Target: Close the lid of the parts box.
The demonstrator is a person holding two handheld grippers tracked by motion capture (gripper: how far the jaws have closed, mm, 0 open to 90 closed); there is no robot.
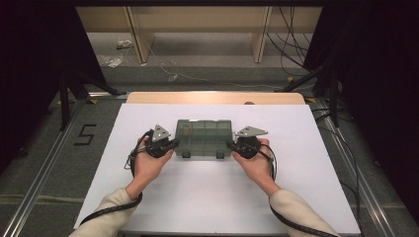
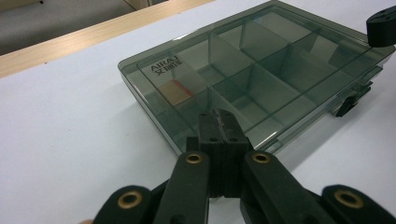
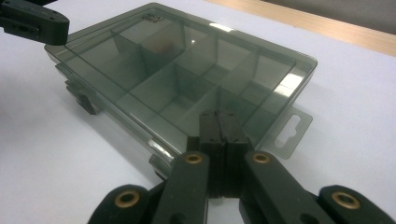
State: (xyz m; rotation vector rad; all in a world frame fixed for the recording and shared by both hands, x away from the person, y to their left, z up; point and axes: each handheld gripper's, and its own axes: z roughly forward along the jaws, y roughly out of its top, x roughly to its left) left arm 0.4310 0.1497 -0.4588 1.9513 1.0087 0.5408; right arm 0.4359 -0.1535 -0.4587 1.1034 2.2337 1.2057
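now — box point(image 1: 204, 138) | between left gripper point(image 1: 170, 145) — right gripper point(image 1: 232, 145), jaws together

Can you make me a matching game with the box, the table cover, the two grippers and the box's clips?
Things:
1. box
2. table cover
3. left gripper and right gripper
4. clips

Descriptions:
A. white and flat
B. jaws shut, one at each end of the box
C. smoky see-through, lid down, split into sections
D. dark, on the box's near edge

Pairs: 1-C, 2-A, 3-B, 4-D
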